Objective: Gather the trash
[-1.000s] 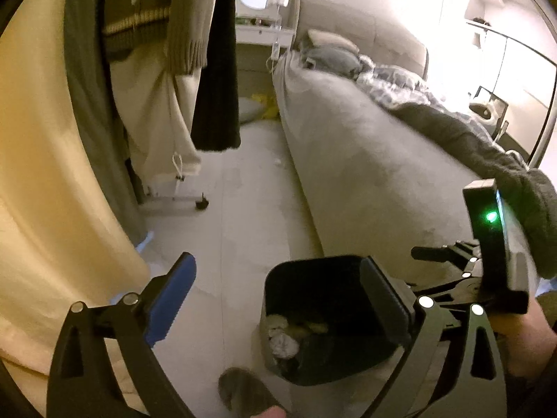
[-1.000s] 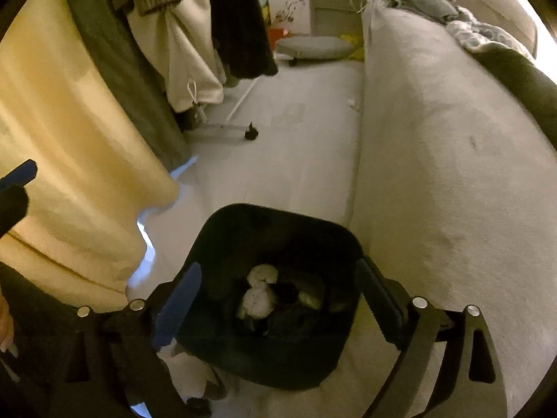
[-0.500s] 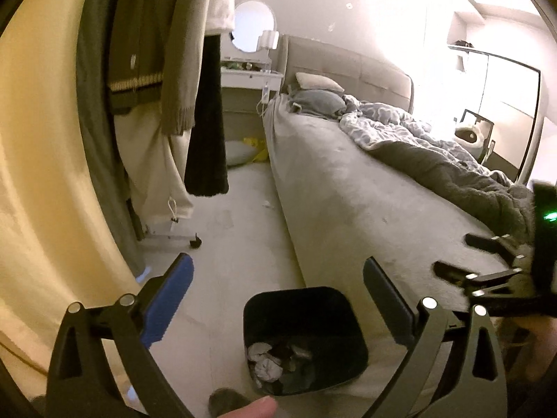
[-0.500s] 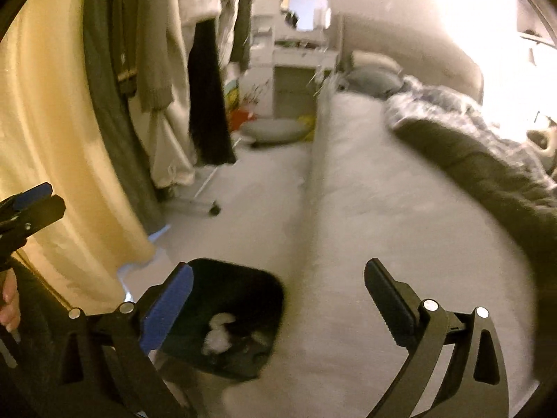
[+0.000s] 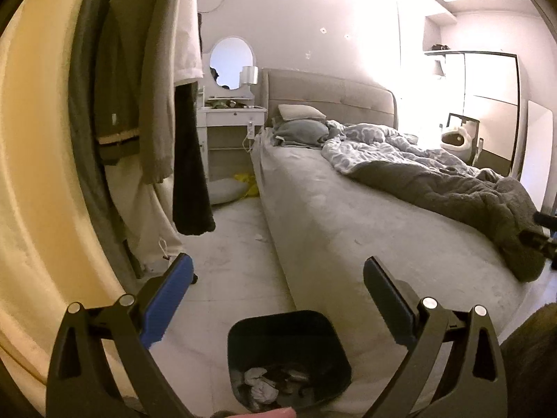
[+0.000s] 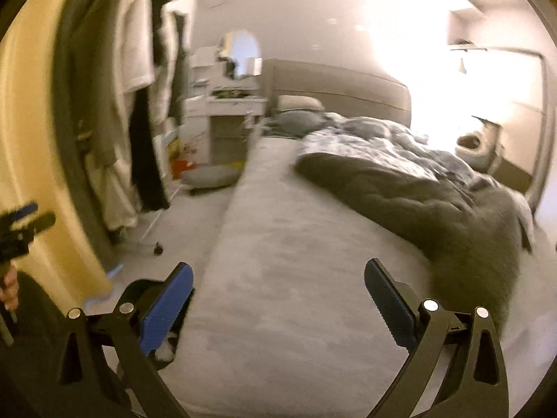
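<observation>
A black trash bin [image 5: 289, 355] stands on the floor against the bed's side, with crumpled white paper [image 5: 263, 388] and other trash inside. My left gripper [image 5: 276, 299] is open and empty, held above the bin. My right gripper [image 6: 278, 299] is open and empty over the bed; the bin [image 6: 153, 299] shows partly behind its left finger. A small white scrap [image 5: 260, 238] lies on the floor by the bed. The right gripper's tip shows at the left view's right edge [image 5: 541, 233].
A grey bed [image 5: 348, 216] with a dark blanket [image 5: 452, 188] fills the right. Clothes hang on a wheeled rack [image 5: 153, 111] at left, beside a yellow curtain [image 5: 31, 174]. A white vanity with a mirror [image 5: 231, 111] and a floor cushion [image 5: 222, 190] stand at the back.
Both grippers have risen and tilted up away from the bin. The bin has dropped to the bottom of both views, and the right view now looks over the bed.
</observation>
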Motion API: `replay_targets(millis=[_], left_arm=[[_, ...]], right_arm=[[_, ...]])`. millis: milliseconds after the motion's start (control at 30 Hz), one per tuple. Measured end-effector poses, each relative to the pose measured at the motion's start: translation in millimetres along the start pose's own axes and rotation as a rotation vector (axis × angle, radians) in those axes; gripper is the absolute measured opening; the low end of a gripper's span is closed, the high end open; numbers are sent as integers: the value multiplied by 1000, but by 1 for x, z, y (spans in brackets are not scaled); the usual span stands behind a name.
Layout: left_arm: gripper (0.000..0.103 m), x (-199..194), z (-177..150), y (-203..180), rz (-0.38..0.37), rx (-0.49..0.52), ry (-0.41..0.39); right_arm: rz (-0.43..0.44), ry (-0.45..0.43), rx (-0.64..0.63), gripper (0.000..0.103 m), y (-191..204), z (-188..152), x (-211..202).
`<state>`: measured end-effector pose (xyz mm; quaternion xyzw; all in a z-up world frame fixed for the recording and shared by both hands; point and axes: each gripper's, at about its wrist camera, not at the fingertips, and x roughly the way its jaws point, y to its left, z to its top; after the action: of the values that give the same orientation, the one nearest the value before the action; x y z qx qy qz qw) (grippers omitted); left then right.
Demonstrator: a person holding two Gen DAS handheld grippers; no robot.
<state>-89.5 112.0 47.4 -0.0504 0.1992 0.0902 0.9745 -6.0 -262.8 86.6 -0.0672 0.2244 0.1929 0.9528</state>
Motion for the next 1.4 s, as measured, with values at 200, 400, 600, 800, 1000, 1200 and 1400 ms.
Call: replay_targets(millis=[200, 400, 600, 800, 1000, 1200, 1400], left_arm=[[100, 4, 1, -16, -43, 11, 7], [100, 6, -3, -32, -72, 42, 16], [100, 13, -4, -31, -63, 22, 36], [100, 13, -5, -29, -58, 9, 40], [100, 14, -6, -29, -61, 11, 41], [100, 15, -6, -30, -59, 26, 44], [100, 17, -6, -29, -57, 17, 50]], right_arm=[[-35, -7, 53, 100, -27, -15, -20], [7, -8, 104, 100, -33, -25, -22], [49, -24, 98, 100, -32, -26, -27], [65, -28, 96, 100, -28, -26, -28], [69, -23, 121, 100, -32, -28, -26], [70, -11, 120, 100, -32, -28, -23], [71, -4, 113, 100, -29, -28, -22]])
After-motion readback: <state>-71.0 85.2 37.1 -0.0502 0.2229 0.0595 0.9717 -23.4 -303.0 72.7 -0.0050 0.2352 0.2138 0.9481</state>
